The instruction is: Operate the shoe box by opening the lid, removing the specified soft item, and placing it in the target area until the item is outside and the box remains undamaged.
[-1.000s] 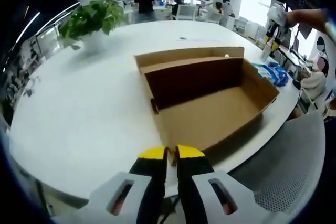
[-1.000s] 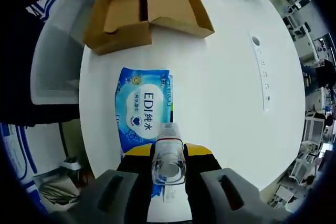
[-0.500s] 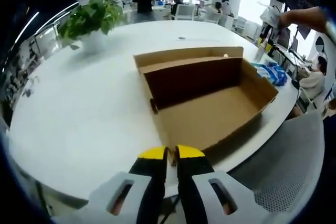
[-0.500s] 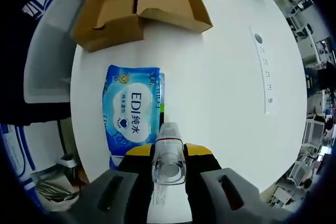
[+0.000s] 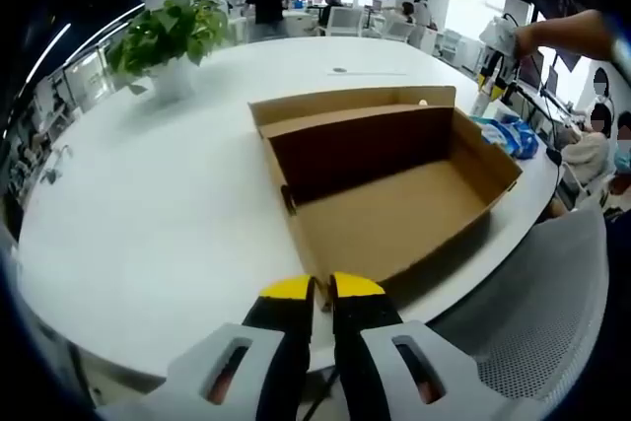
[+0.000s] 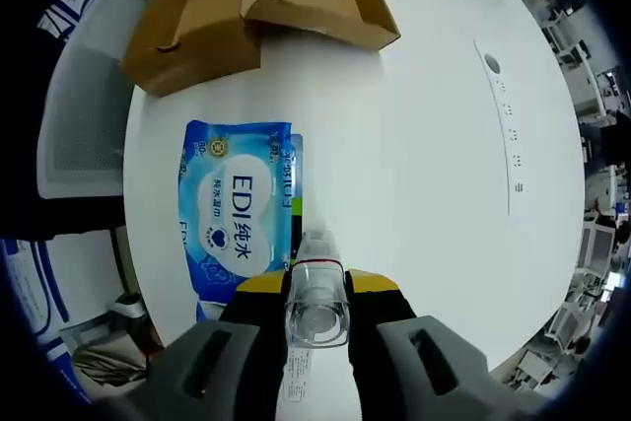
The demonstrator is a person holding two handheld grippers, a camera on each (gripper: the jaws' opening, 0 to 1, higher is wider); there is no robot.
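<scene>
An open cardboard shoe box (image 5: 394,184) lies on the white table (image 5: 148,214), its lid folded back on the far side and its inside showing bare cardboard. My left gripper (image 5: 323,288) is shut just in front of the box's near lower edge, with nothing visible between its yellow tips. A blue pack of wet wipes (image 6: 237,219) lies flat on the table beyond the box (image 6: 256,7). My right gripper (image 6: 316,283) hovers over the table beside the pack, shut on a clear plastic bottle (image 6: 316,308). From the left gripper view the wipes pack (image 5: 513,135) sits right of the box.
A potted plant (image 5: 173,36) stands at the table's far left. A long white strip (image 6: 508,135) lies on the table to the right of the wipes. A grey mesh chair (image 5: 532,313) stands at the table's near right edge. People sit and stand in the background.
The right gripper has shifted slightly with the bottle, so the wipes pack and box now sit further left in its view. The left gripper and the box have not moved.
</scene>
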